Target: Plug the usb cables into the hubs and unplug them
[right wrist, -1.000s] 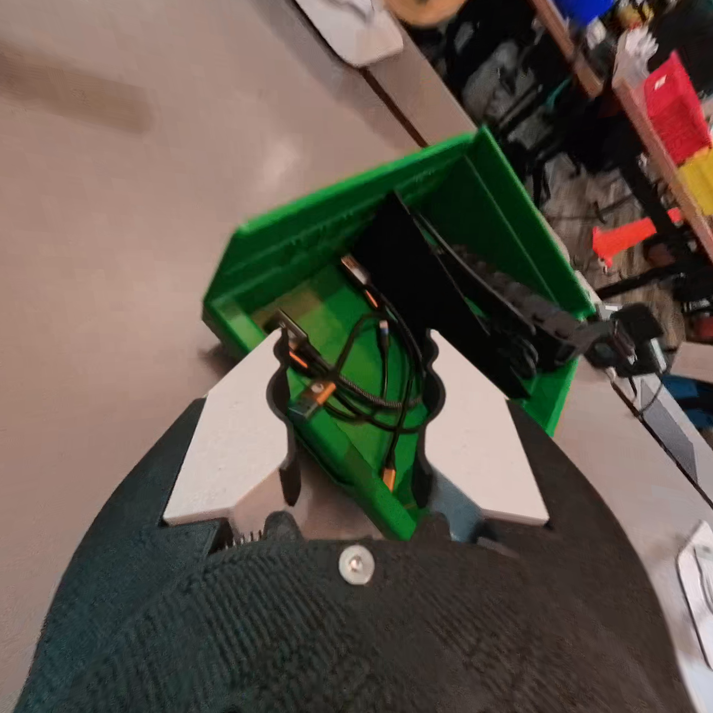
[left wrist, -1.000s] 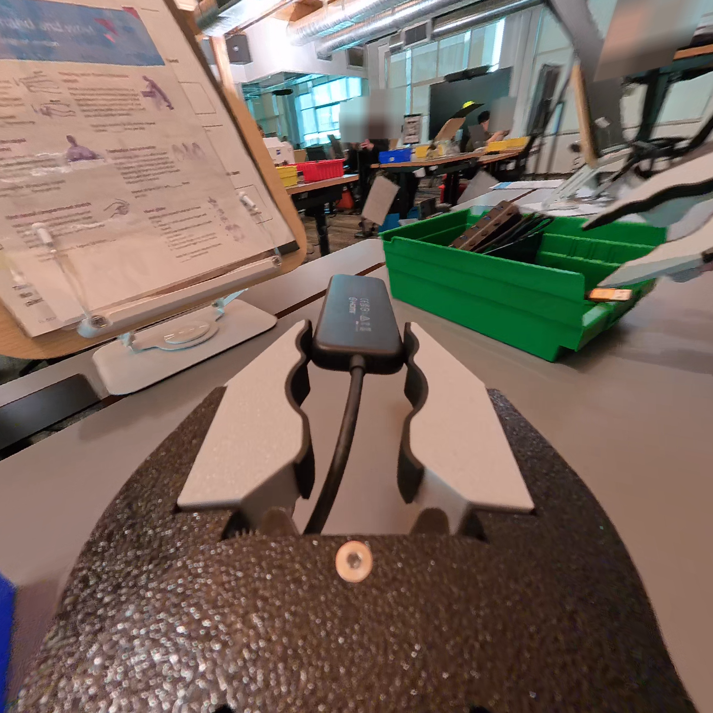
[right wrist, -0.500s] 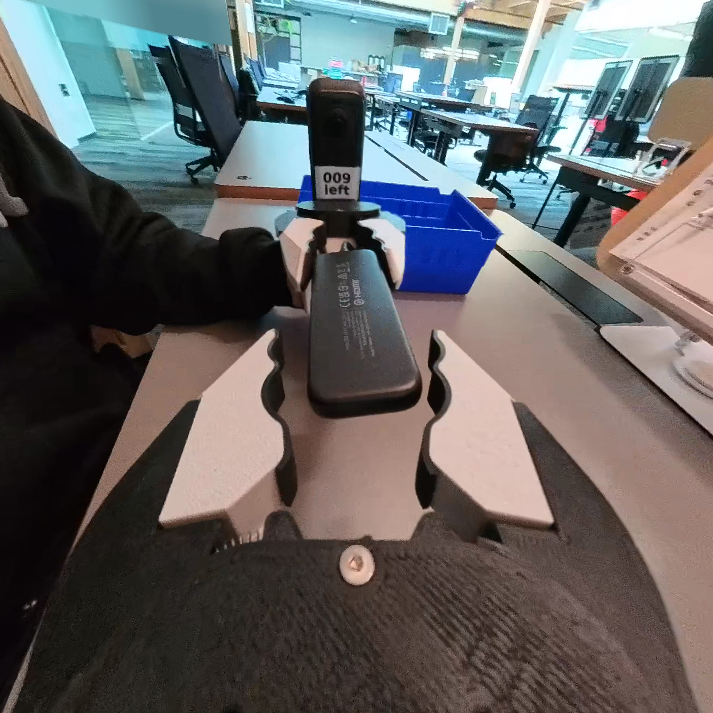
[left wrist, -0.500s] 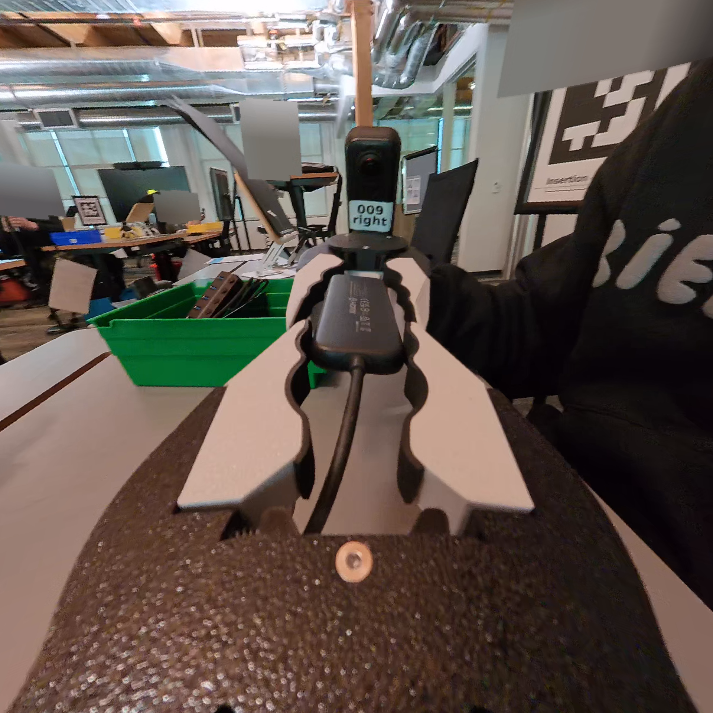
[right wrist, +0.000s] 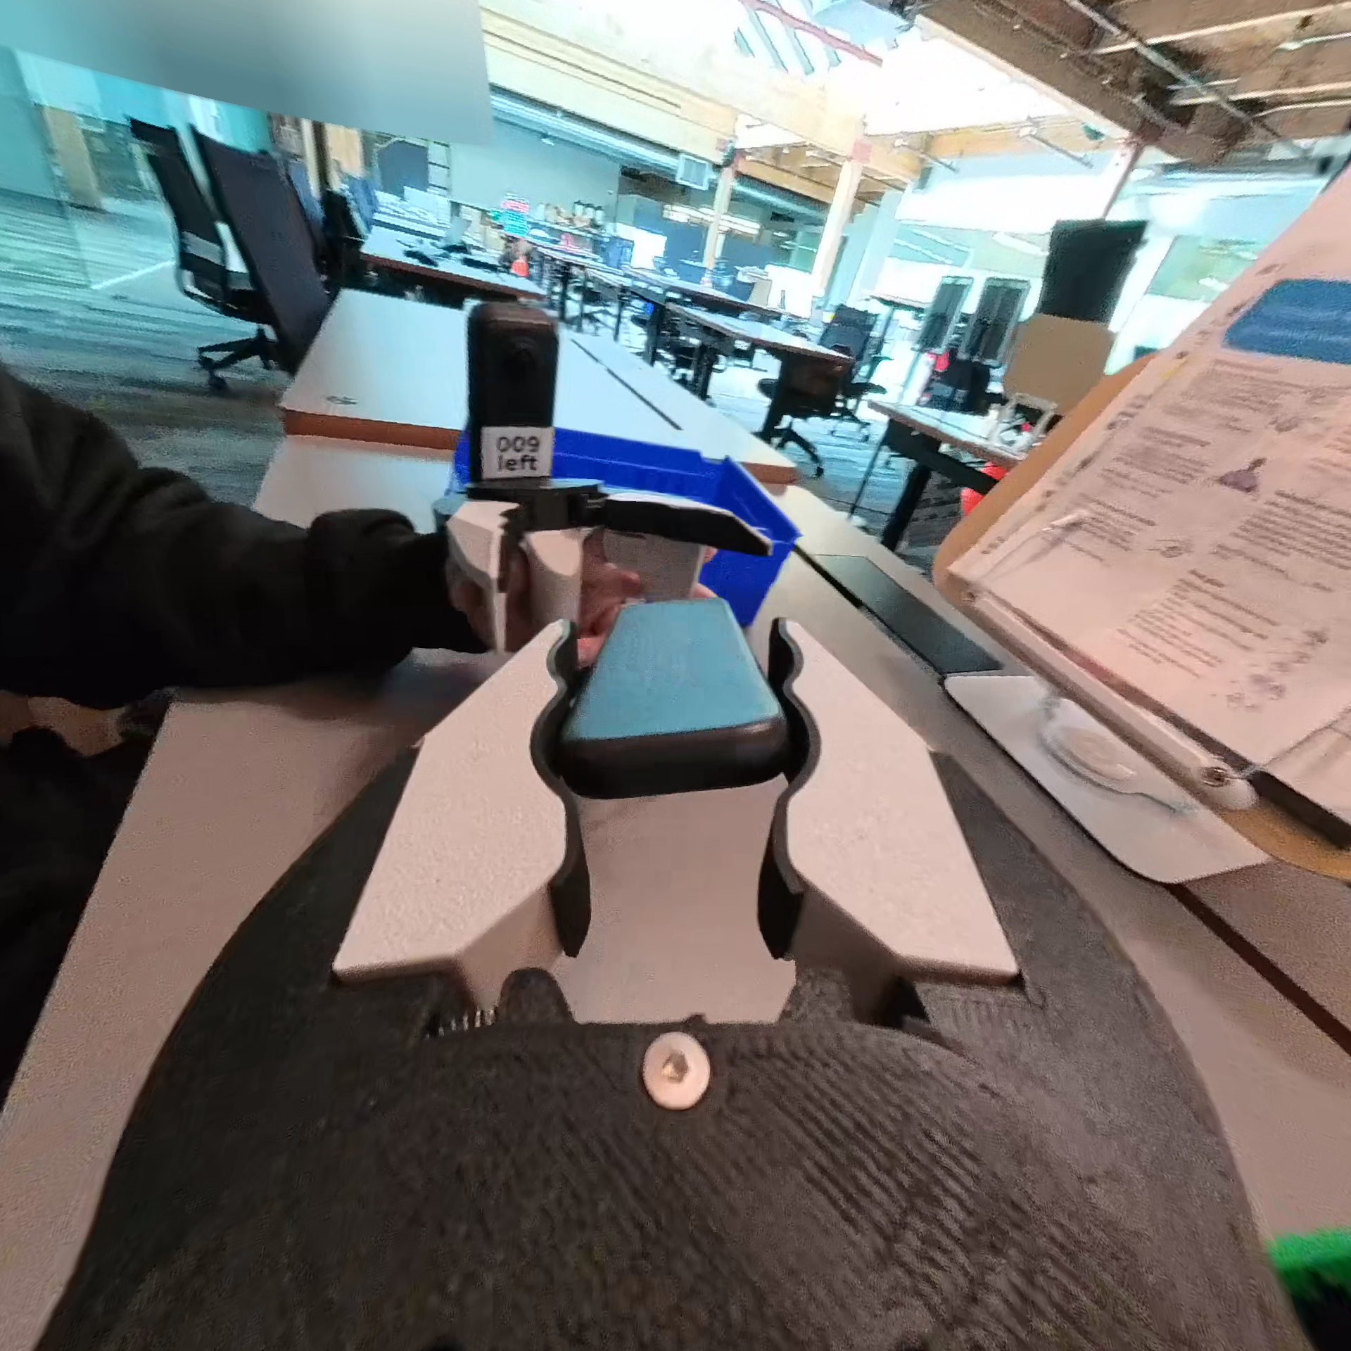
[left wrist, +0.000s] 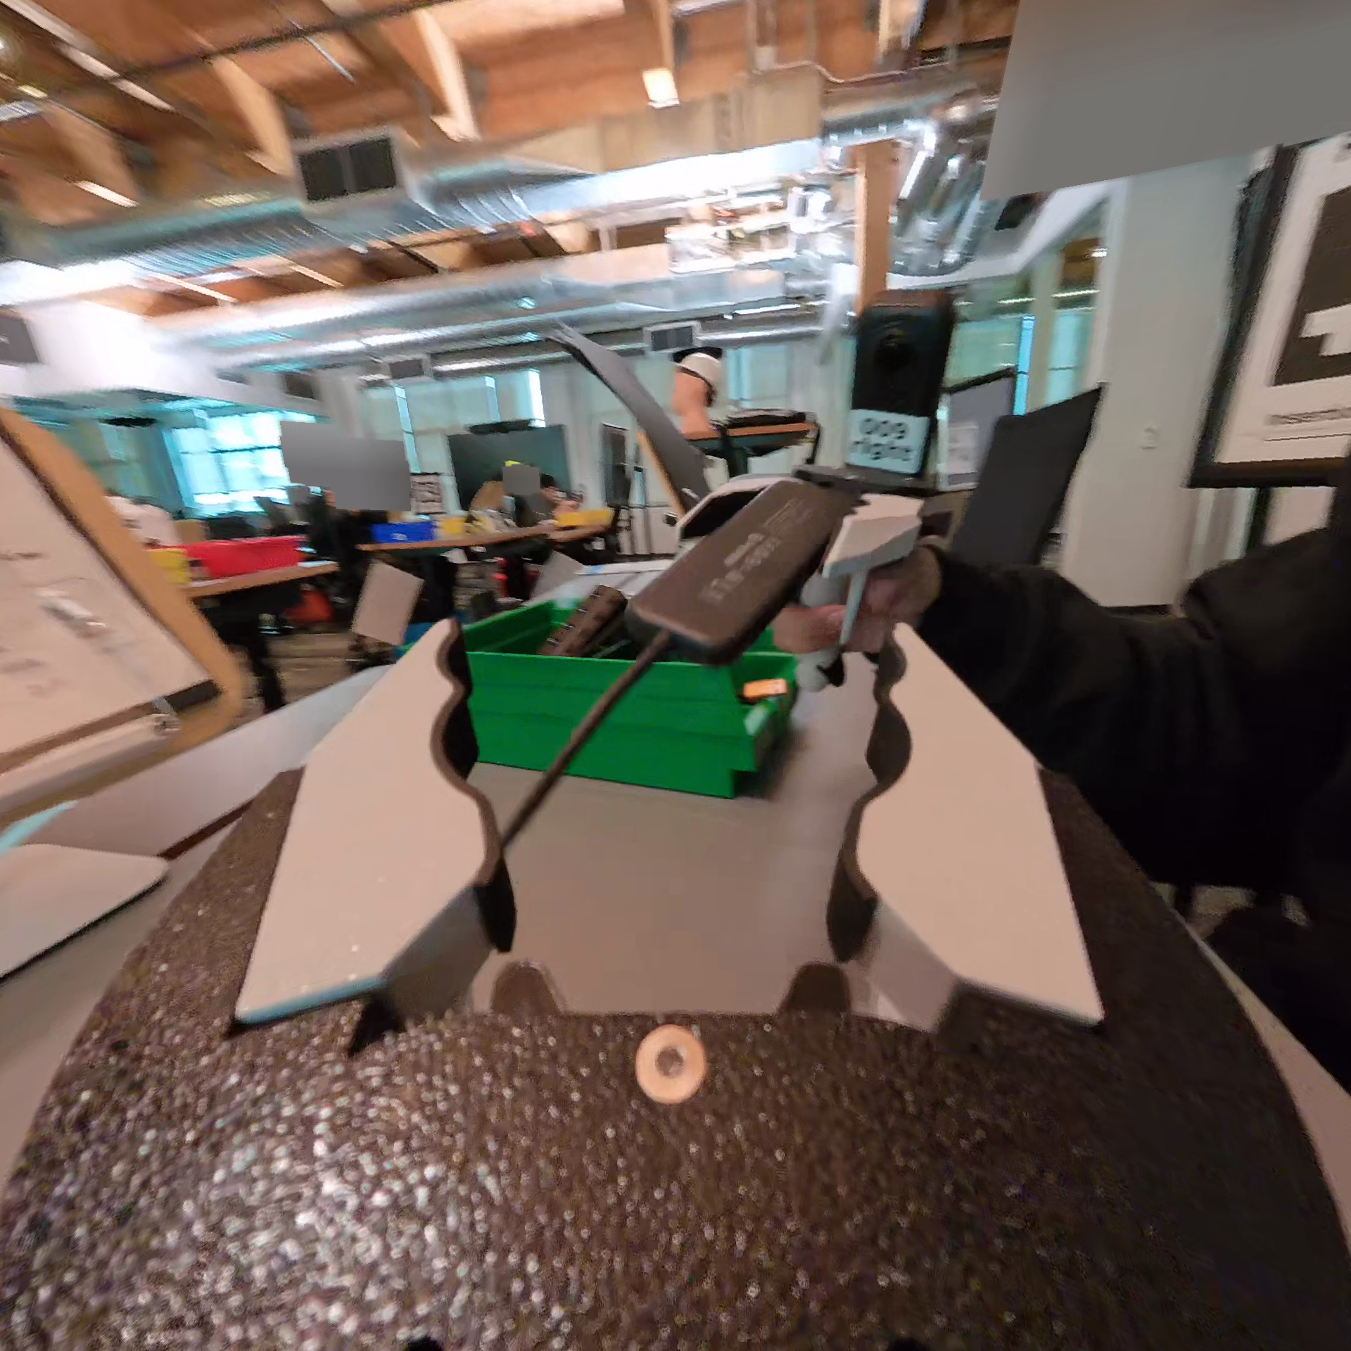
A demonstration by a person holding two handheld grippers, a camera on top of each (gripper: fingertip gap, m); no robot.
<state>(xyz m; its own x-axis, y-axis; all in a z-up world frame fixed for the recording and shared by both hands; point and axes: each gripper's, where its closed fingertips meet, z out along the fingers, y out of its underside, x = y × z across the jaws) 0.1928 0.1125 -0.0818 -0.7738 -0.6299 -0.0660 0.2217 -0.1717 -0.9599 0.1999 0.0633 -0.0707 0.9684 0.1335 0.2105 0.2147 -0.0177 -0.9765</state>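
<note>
A black USB hub (right wrist: 669,694) sits between the fingers of my right gripper (right wrist: 669,658), which is shut on its end. In the left wrist view the hub (left wrist: 731,577) is held in the air by the right gripper (left wrist: 797,526) above the green bin (left wrist: 621,731). The hub's black cable (left wrist: 577,738) hangs down past my left finger. My left gripper (left wrist: 669,658) is wide open with nothing between its pads. It also shows in the right wrist view (right wrist: 577,541), beyond the hub.
The green bin holds dark hubs and an orange-tipped plug (left wrist: 764,687). A blue bin (right wrist: 658,468) stands behind the left gripper. A document stand with printed sheets (right wrist: 1170,548) is at the table's edge. A person's dark sleeve (left wrist: 1133,694) reaches across the table.
My left gripper, earlier shut on the hub, has opened wide and let it go. My right gripper has closed on the hub's far end and now carries it.
</note>
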